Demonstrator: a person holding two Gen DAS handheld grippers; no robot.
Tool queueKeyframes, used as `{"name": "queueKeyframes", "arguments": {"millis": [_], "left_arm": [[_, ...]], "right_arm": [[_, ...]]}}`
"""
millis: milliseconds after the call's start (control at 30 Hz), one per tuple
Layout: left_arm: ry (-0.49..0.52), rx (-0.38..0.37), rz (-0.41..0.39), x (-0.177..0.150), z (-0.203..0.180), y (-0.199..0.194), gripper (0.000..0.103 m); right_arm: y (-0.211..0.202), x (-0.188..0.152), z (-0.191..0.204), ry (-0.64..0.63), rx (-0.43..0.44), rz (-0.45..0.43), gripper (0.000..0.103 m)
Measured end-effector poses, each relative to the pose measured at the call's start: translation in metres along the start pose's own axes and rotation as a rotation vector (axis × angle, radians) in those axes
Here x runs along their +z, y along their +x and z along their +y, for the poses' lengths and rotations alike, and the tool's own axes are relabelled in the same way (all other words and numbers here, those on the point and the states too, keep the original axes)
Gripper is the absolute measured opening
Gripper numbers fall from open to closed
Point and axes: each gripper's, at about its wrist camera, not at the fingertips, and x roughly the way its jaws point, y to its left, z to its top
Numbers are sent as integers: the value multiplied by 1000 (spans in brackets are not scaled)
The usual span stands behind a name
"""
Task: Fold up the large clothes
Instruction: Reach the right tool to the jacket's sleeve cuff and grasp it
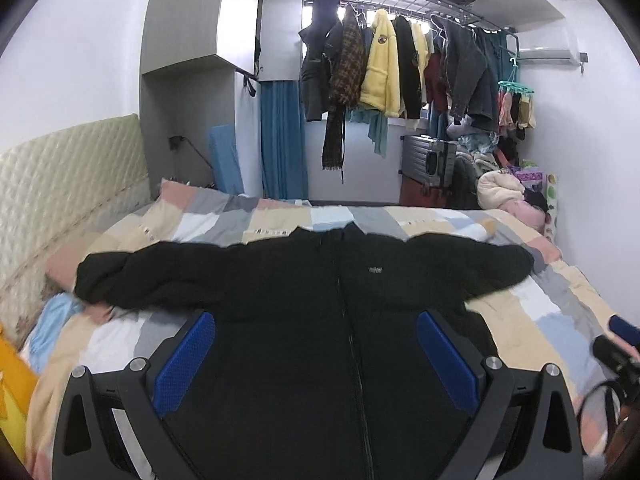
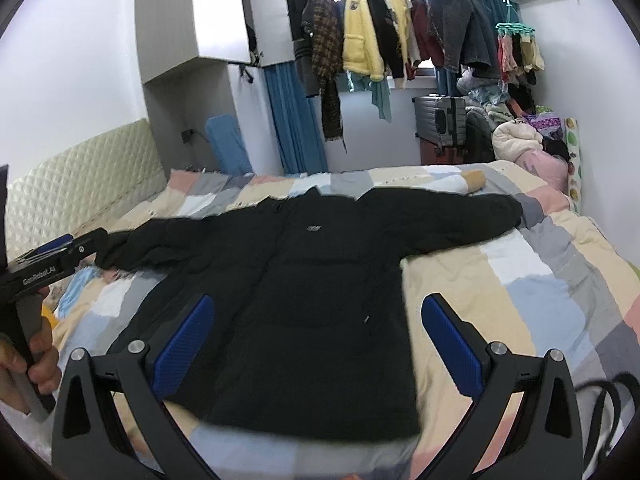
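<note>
A large black zip jacket lies flat, front up, on the patchwork bedspread, both sleeves spread out to the sides. It also shows in the right wrist view. My left gripper is open above the jacket's lower front, blue pads wide apart, holding nothing. My right gripper is open above the jacket's right hem side, empty. The left gripper also shows at the left edge of the right wrist view, held by a hand.
A padded headboard runs along the left. Behind the bed hang several garments on a rack, with a grey suitcase and piled clothes at the back right. A yellow object sits at the left edge.
</note>
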Motion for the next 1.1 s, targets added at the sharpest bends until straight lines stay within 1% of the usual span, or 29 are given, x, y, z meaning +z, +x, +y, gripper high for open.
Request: {"name": "queueKeyframes", "arguments": {"millis": [100, 133, 167, 267, 367, 467, 533, 667, 733, 800, 867, 967, 1067, 1100], "left_arm": [[-3, -14, -1, 3, 2, 34, 102], [-7, -4, 1, 2, 3, 43, 102], [-18, 5, 3, -1, 6, 51, 102], [-66, 0, 22, -15, 19, 70, 102], [-74, 31, 35, -29, 30, 82, 102], [-101, 51, 53, -44, 45, 91, 102], [-111, 64, 68, -53, 54, 97, 102], [-73, 131, 71, -67, 59, 113, 102], [-74, 125, 106, -72, 60, 124, 102], [-75, 118, 129, -75, 62, 130, 102], [-58, 129, 115, -77, 61, 130, 102], [-33, 145, 103, -80, 57, 131, 102], [-49, 138, 98, -81, 57, 132, 102], [-57, 131, 97, -81, 58, 133, 102]], "right_arm": [[25, 17, -30, -6, -66, -30, 103], [33, 22, -39, -7, -81, -35, 103], [45, 29, -52, -1, -94, -31, 103], [80, 43, -93, 42, -128, 2, 103], [117, 51, -133, 75, -150, 46, 103], [145, 52, -171, 122, -171, 65, 103], [161, 50, -190, 136, -210, 81, 103], [198, 54, -236, 215, -262, 108, 103], [211, 53, -255, 248, -290, 120, 103], [225, 50, -272, 283, -307, 153, 103], [237, 45, -294, 333, -315, 168, 103], [253, 38, -313, 376, -318, 180, 103], [271, 32, -340, 451, -312, 179, 103], [278, 29, -352, 495, -312, 171, 103]]}}
